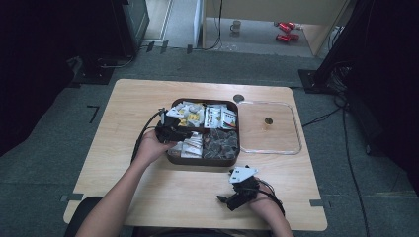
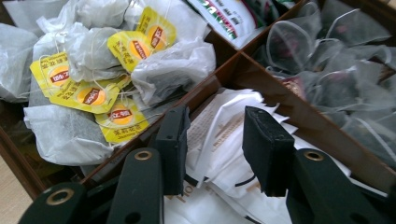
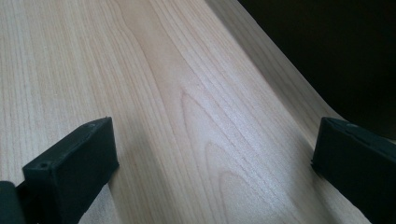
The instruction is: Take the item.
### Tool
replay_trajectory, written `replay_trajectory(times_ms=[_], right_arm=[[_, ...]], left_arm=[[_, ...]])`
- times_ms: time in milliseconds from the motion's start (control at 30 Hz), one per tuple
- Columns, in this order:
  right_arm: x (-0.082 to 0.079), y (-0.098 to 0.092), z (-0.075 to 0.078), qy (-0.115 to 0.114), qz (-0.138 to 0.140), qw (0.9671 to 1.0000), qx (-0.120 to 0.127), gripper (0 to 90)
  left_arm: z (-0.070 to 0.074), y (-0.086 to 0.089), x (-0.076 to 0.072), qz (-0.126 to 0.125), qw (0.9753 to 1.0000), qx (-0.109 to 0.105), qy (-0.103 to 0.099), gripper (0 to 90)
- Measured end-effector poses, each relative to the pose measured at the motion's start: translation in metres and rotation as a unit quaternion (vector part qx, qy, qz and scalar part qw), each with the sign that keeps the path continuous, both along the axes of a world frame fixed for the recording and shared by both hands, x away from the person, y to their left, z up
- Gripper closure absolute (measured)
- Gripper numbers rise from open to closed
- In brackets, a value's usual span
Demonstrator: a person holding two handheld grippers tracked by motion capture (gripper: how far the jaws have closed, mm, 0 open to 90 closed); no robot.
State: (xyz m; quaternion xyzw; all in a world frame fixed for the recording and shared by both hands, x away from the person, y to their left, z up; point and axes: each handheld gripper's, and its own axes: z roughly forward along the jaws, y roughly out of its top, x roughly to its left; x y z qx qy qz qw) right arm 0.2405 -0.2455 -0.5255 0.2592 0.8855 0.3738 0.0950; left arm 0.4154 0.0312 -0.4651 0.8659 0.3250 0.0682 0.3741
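Wooden table (bare margins) around divided tray

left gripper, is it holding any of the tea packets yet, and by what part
Nothing is held. The left gripper hangs with jaws open over the white paper sachets in the brown compartment box. The right gripper is open over the wooden table.

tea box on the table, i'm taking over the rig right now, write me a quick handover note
Left gripper: open, fingers over the white paper sachets in the tea box, nothing gripped.
Right gripper: open, empty, low over bare table near the front edge.
Clear lid lies right of the box.
Done: box is open.
Left: close on a sachet and lift it out.
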Motion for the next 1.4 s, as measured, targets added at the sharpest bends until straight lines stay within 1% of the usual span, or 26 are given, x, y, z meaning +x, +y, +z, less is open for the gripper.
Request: replay_trajectory(times_ms=[33, 67, 100, 167, 200, 233, 300, 367, 467, 567, 633, 767, 800, 867, 900, 967, 1033, 1300, 1400], right_arm=[[0.000, 0.000, 0.000, 0.000, -0.001, 1.0000, 0.000, 0.0], [0.000, 0.000, 0.000, 0.000, -0.001, 1.0000, 0.000, 0.0], [0.000, 0.000, 0.000, 0.000, -0.001, 1.0000, 0.000, 0.0], [0.000, 0.000, 0.000, 0.000, -0.001, 1.0000, 0.000, 0.0], [0.000, 0.000, 0.000, 0.000, -0.002, 1.0000, 0.000, 0.0], [0.000, 0.000, 0.000, 0.000, -0.002, 1.0000, 0.000, 0.0], [0.000, 0.000, 0.000, 0.000, -0.002, 1.0000, 0.000, 0.0], [-0.001, 0.000, 0.000, 0.000, -0.003, 1.0000, 0.000, 0.0], [-0.001, 0.000, 0.000, 0.000, -0.004, 1.0000, 0.000, 0.0], [-0.001, 0.000, 0.000, 0.000, -0.004, 1.0000, 0.000, 0.0], [-0.001, 0.000, 0.000, -0.001, -0.004, 1.0000, 0.000, 0.0], [-0.001, 0.000, 0.000, 0.000, -0.004, 1.0000, -0.001, 0.0], [-0.001, 0.000, 0.000, 0.000, -0.004, 1.0000, -0.001, 0.0], [-0.001, 0.000, 0.000, 0.000, -0.004, 1.0000, -0.001, 0.0], [-0.001, 0.000, 0.000, 0.000, -0.004, 1.0000, -0.001, 0.0], [-0.001, 0.000, 0.000, -0.001, -0.004, 1.0000, -0.001, 0.0], [-0.001, 0.000, 0.000, -0.001, -0.005, 1.0000, -0.001, 0.0], [-0.001, 0.000, 0.000, -0.001, -0.006, 1.0000, -0.001, 0.0], [-0.001, 0.000, 0.000, 0.000, -0.006, 1.0000, -0.001, 0.0]], left_arm=[[0.000, 0.000, 0.001, 0.001, 1.0000, 0.002, 0.001, 62.9], [-0.001, -0.002, 0.003, -0.003, 1.0000, 0.007, -0.002, 63.9], [-0.001, -0.002, 0.003, -0.003, 1.0000, 0.007, -0.002, 64.5], [-0.002, -0.004, 0.003, -0.009, 0.9998, 0.015, -0.008, 65.3], [-0.003, -0.006, 0.003, -0.016, 0.9997, 0.016, -0.011, 66.9], [-0.003, -0.006, 0.003, -0.016, 0.9997, 0.016, -0.011, 67.7], [-0.005, -0.008, 0.004, -0.025, 0.9995, 0.018, -0.007, 68.2], [-0.006, -0.011, 0.003, -0.030, 0.9990, 0.031, -0.010, 68.5], [-0.006, -0.011, 0.004, -0.030, 0.9990, 0.031, -0.008, 69.3], [-0.007, -0.012, 0.005, -0.032, 0.9987, 0.037, -0.012, 74.3], [-0.008, -0.012, 0.006, -0.030, 0.9987, 0.038, -0.015, 80.0], [-0.007, -0.012, 0.008, -0.030, 0.9988, 0.038, -0.004, 83.2], [-0.007, -0.011, 0.008, -0.030, 0.9989, 0.036, -0.002, 84.7], [-0.006, -0.010, 0.009, -0.029, 0.9992, 0.026, 0.006, 88.8], [-0.006, -0.010, 0.009, -0.029, 0.9992, 0.026, 0.006, 89.5], [-0.005, -0.009, 0.009, -0.026, 0.9993, 0.024, 0.009, 89.7], [-0.002, -0.009, 0.008, -0.026, 0.9994, 0.022, 0.008, 90.0], [0.005, -0.003, 0.007, -0.022, 0.9996, 0.005, 0.019, 90.0], [0.009, -0.001, 0.005, -0.022, 0.9997, -0.005, 0.012, 90.0]])
